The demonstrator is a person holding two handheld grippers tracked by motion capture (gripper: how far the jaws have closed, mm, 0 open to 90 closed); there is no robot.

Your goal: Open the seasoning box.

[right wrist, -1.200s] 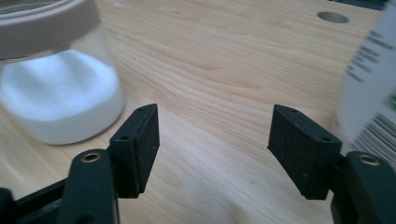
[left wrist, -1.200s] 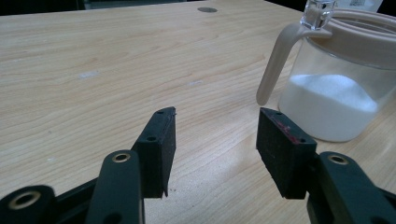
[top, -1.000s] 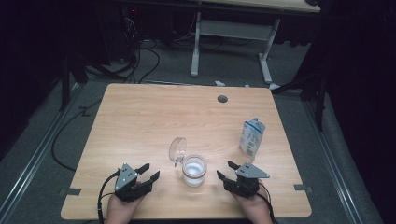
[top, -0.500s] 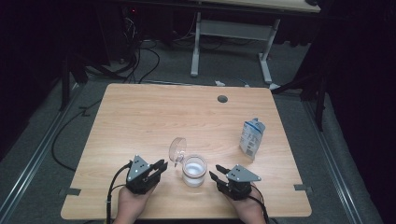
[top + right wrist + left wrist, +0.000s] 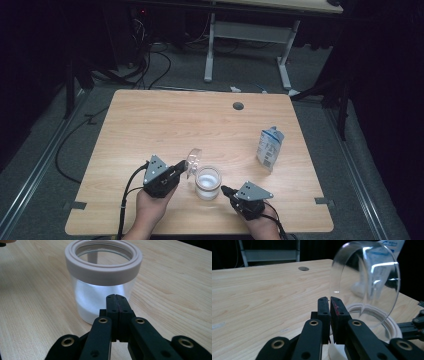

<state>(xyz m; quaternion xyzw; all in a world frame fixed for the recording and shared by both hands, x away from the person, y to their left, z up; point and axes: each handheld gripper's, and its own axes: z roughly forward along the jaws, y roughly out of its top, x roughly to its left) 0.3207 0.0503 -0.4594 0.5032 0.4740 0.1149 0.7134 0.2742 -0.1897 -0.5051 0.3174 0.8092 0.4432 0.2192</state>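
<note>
Table: a light wooden table (image 5: 165,125) with a round grommet hole (image 5: 238,106) near its far edge, bare apart from a few things.
Room: dark all round – grey floor, black cables (image 5: 150,70) behind the table, and the white legs of a second desk (image 5: 210,50) farther back.
Jar: a clear jar (image 5: 207,183) with a thick white rim stands upright near the front edge, between the two grippers; something white fills its lower part.
Lid: a clear round lid (image 5: 192,158) stands tilted on edge just left of the jar's mouth, hinged up from its rim.
Carton: a small blue-and-white carton (image 5: 269,148) stands upright, well to the right of the jar.
Left gripper: the left gripper (image 5: 176,170) has just been closing; its jaws are pinched on the lower edge of the lid.
Right gripper: the right gripper (image 5: 226,191) has just been closing too; its jaws meet with nothing between them, just short of the jar's wall.
Left gripper view: the lid (image 5: 367,282) rises large and see-through above the left gripper (image 5: 329,305), the jar's white rim (image 5: 384,320) below it – the carton shows distorted through the plastic.
Right gripper view: the jar (image 5: 103,280) from the side, its glass wall and white fill plain, right behind the right gripper (image 5: 116,302).
</note>
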